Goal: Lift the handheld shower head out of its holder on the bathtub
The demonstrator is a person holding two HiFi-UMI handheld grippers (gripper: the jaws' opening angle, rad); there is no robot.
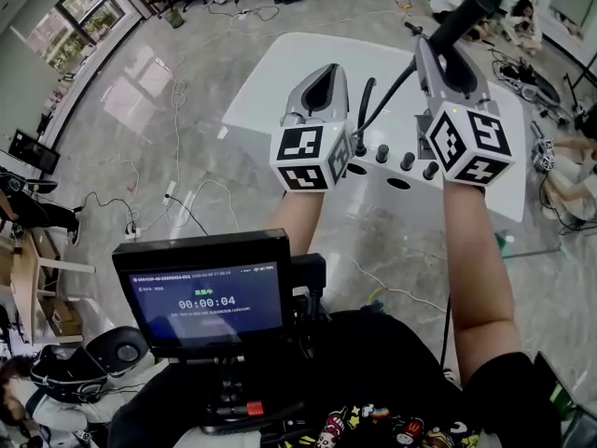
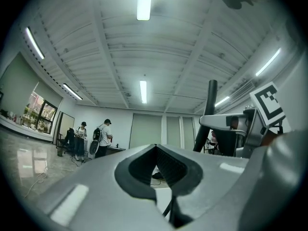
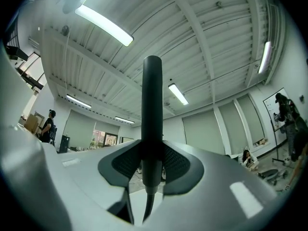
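My right gripper (image 1: 437, 52) is shut on the black handle of the shower head (image 1: 459, 21), which sticks up and away above the white bathtub (image 1: 266, 77). In the right gripper view the handle (image 3: 152, 114) stands upright between the pads of that gripper (image 3: 152, 150). Its black hose (image 1: 378, 110) curves down to the tub deck by a row of black knobs (image 1: 408, 161). My left gripper (image 1: 325, 71) hovers beside it, shut and empty (image 2: 155, 150). The left gripper view shows the handle (image 2: 210, 112) off to its right. The holder is hidden.
A monitor (image 1: 205, 292) on a chest rig fills the lower middle of the head view. Cables (image 1: 177, 194) trail over the glossy floor left of the tub. People (image 1: 522, 17) sit on the floor at the far right, with more gear near them.
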